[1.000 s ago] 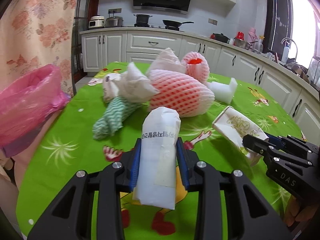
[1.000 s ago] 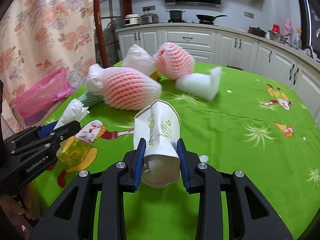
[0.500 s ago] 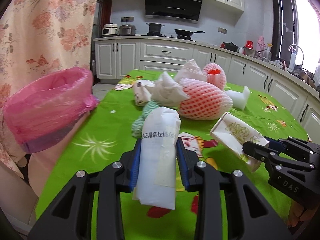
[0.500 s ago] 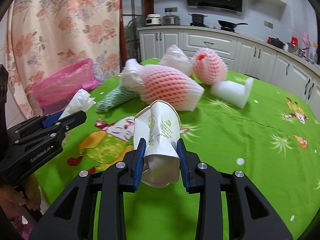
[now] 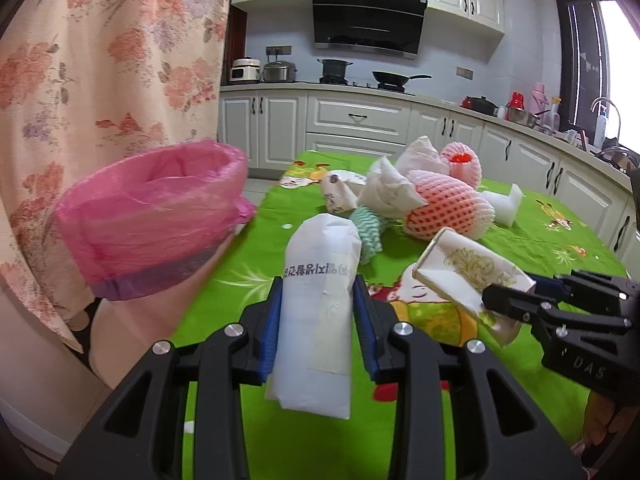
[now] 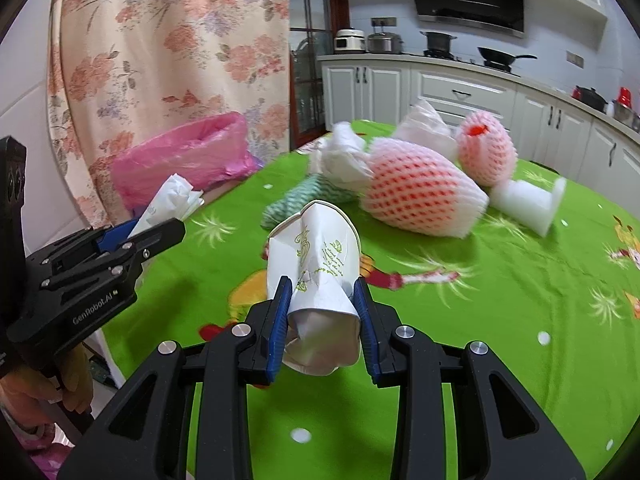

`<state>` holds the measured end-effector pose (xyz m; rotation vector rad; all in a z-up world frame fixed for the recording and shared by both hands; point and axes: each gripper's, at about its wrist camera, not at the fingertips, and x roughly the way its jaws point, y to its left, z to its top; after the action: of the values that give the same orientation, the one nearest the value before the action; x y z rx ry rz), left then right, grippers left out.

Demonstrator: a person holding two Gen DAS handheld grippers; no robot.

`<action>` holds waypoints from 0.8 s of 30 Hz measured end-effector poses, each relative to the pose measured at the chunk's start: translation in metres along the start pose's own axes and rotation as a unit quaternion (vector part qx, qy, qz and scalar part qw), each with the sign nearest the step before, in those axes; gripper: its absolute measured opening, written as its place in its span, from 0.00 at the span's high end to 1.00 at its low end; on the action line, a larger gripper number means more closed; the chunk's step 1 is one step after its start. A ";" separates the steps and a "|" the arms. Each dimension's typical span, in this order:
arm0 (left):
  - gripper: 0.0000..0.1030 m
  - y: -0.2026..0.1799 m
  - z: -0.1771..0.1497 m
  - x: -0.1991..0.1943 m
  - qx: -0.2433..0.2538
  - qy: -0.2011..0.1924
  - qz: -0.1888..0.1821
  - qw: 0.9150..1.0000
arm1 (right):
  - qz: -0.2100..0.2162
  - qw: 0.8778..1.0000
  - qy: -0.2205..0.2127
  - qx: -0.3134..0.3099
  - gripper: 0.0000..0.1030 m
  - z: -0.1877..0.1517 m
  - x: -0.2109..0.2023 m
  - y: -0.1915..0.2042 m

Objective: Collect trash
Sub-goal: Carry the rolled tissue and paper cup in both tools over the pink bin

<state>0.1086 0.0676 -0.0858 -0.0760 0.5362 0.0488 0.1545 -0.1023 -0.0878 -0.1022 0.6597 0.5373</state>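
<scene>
Green cartoon tablecloth table [image 5: 248, 268]; far end: two pink foam fruit nets [image 5: 444, 210], white foam block [image 5: 504, 210], crumpled white paper [image 5: 390, 194], green-striped wrapper [image 5: 370, 226].

Left gripper [image 5: 318, 304]: clamped on white wrapped packet [image 5: 318, 308]. Pink-lined bin [image 5: 152, 216]: beside table's left edge. Right gripper [image 5: 516, 300]: pinching crushed paper cup [image 5: 468, 276].

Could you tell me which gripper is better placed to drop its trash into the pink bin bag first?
Probably the left. The left gripper, shut on the white packet, sits nearer the pink bin bag. The right gripper, holding the crushed paper cup, is farther over the table.
</scene>
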 end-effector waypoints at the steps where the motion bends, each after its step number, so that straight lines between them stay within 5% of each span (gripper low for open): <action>1: 0.68 0.004 0.000 -0.003 -0.001 -0.003 0.003 1.000 | 0.004 1.000 -0.001 -0.001 0.69 0.003 0.001 0.002; 24: 0.66 0.119 0.091 -0.014 -0.026 -0.033 0.093 0.995 | 0.105 0.993 -0.025 -0.050 0.69 0.122 0.051 0.087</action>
<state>0.1346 0.1933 -0.0078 -0.0751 0.4753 0.2466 0.2122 0.0260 -0.0156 -0.1137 0.5978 0.7735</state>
